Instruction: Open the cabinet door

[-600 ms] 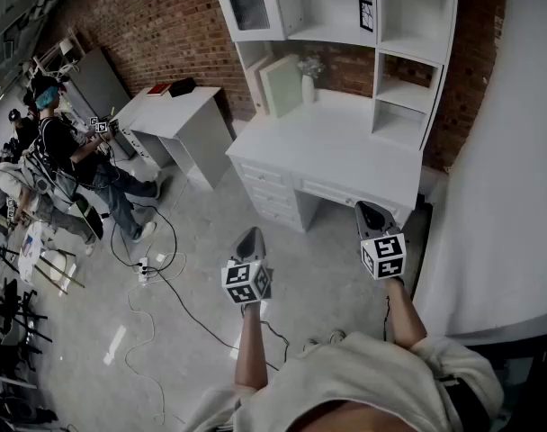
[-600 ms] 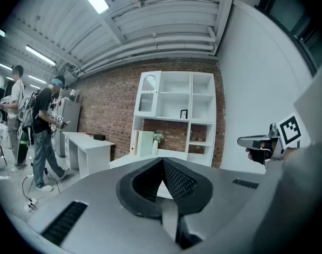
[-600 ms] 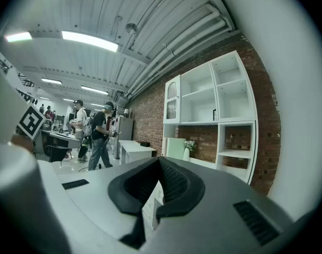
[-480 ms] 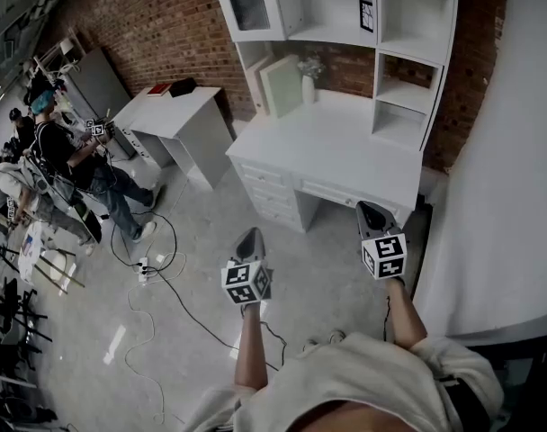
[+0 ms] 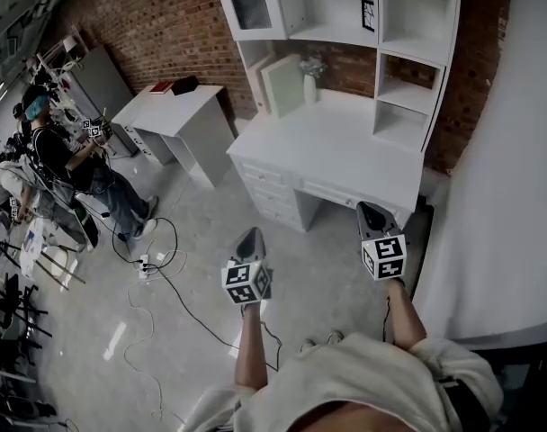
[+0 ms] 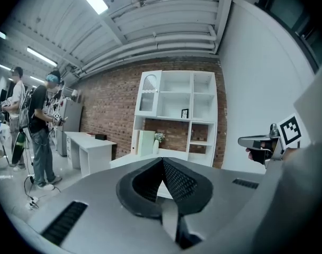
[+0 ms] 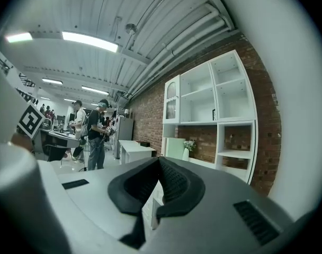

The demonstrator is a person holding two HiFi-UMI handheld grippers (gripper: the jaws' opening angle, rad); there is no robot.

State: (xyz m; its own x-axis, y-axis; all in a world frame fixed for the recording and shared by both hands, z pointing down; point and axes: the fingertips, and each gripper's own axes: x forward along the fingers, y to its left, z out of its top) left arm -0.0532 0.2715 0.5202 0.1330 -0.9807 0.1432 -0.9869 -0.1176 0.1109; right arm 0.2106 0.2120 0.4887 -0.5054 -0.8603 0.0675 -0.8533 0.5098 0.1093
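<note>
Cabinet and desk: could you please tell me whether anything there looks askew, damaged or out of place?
Nothing stands out: the cabinet door sits shut and square, the vase stands upright on the desk, and nothing looks spilled or broken.

The left gripper (image 6: 162,162) points toward a white cabinet (image 6: 202,97) against a brick wall (image 6: 105,107). Its dark fingers (image 6: 179,184) are closed tip to tip with nothing between them. The arched, glazed cabinet door (image 6: 148,93) sits closed at the upper left. The right gripper (image 6: 246,141) shows at the right. A person (image 6: 43,128) stands far left, near a white table (image 6: 89,144).
</note>
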